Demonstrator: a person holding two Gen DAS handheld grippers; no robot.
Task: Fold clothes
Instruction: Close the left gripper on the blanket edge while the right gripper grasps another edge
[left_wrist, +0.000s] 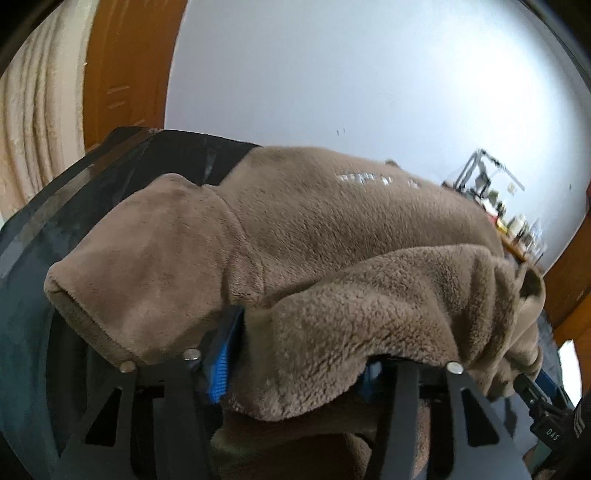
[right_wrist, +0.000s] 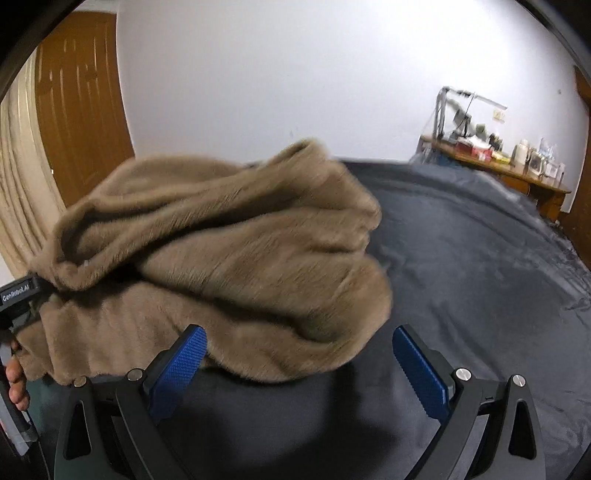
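Brown fleece garment (right_wrist: 221, 258) lies bunched on the dark bed (right_wrist: 480, 266); the left gripper (left_wrist: 295, 350) clamps its fold, the right gripper (right_wrist: 299, 354) gapes empty. Best lift evenly.

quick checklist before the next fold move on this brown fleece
1. Left gripper has fleece between its fingers: ok, brown fleece bulges over both. Firm pinch: cannot tell.
2. Right gripper free: ok, fingers apart, nothing clamped, fleece edge lies between them.
3. Garment flat for folding: not ok, bunched in a heap.
4. Dark bed cover right of the heap bare: ok.
5. Sleeve laid out: not ok, it droops at the left.
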